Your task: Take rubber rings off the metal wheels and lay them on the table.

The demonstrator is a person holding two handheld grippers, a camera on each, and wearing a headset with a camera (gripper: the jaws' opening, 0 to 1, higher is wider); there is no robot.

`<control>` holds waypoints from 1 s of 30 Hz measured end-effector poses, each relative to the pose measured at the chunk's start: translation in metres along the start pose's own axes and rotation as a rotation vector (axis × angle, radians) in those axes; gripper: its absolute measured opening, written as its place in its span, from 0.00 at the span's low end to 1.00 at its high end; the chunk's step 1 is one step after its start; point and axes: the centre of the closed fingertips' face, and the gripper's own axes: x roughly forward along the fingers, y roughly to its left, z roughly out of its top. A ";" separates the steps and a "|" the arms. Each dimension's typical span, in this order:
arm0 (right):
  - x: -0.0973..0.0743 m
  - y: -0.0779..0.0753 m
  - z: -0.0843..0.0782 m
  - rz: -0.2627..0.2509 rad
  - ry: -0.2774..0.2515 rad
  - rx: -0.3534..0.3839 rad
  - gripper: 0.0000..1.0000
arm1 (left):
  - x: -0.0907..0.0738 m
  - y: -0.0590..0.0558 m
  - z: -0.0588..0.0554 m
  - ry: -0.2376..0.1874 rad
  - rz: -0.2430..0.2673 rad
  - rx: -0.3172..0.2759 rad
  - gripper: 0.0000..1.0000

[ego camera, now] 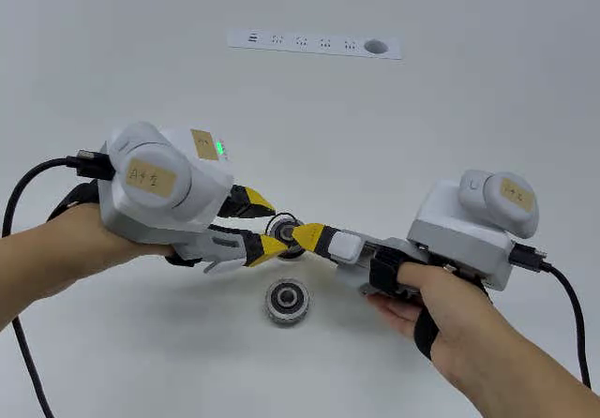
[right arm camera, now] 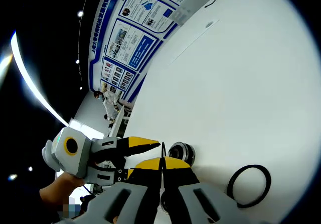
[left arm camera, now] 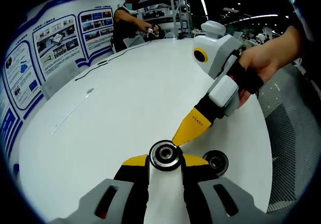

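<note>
**Head view.** Your left hand [ego camera: 70,245] wraps the left gripper [ego camera: 273,225] from behind, with its jaws pointing right. They are clamped on a metal wheel [ego camera: 285,231], one yellow tip above it and one below. Your right hand [ego camera: 441,310] holds the right gripper [ego camera: 308,236] from underneath. Its jaws point left, and the yellow tip touches the wheel's right rim. A second wheel [ego camera: 287,301] lies flat on the table [ego camera: 309,127], nearer to you, just below both sets of jaws and apart from them. A power strip [ego camera: 314,43] sits well beyond. Black cables [ego camera: 19,202] trail from both grippers. Each gripper body carries a tan tape label [ego camera: 150,176] with handwriting too rough to read. A green light [ego camera: 220,148] glows on the left one.

**Left gripper view.** The wheel sits between this gripper's own yellow tips, hub toward the camera. The right gripper comes in from the upper right, its tip on the wheel's rim. Small black print on that tip is illegible. The second wheel lies on the table just right of the jaws. Blue-and-white posters [left arm camera: 50,48] line the wall, their print too small to read. A person [left arm camera: 128,23] stands at the table's far end.

**Right gripper view.** This gripper's own jaws are pressed together, with a thin dark line between the tips. You cannot tell whether rubber is pinched there. The wheel is just beyond the tips. A black rubber ring [right arm camera: 235,181] lies flat on the table at lower right, apart from the jaws.
</note>
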 end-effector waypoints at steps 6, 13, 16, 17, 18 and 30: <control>-0.014 0.007 0.015 0.030 -0.059 0.036 0.02 | -0.006 0.002 0.007 -0.030 0.025 -0.027 0.31; -0.043 -0.013 0.023 -0.025 -0.114 0.059 0.02 | -0.004 -0.002 0.008 -0.030 0.023 -0.016 0.32; -0.056 -0.025 0.021 -0.060 -0.131 0.084 0.02 | -0.004 -0.004 0.010 -0.032 0.020 -0.014 0.32; -0.062 -0.030 0.019 -0.073 -0.135 0.104 0.02 | -0.003 -0.004 0.010 -0.034 0.019 -0.013 0.33; -0.065 -0.033 0.017 -0.082 -0.137 0.116 0.02 | -0.003 -0.004 0.011 -0.034 0.020 -0.013 0.33; -0.087 -0.065 0.000 -0.169 -0.127 0.166 0.02 | -0.001 -0.005 0.015 -0.043 0.020 -0.016 0.33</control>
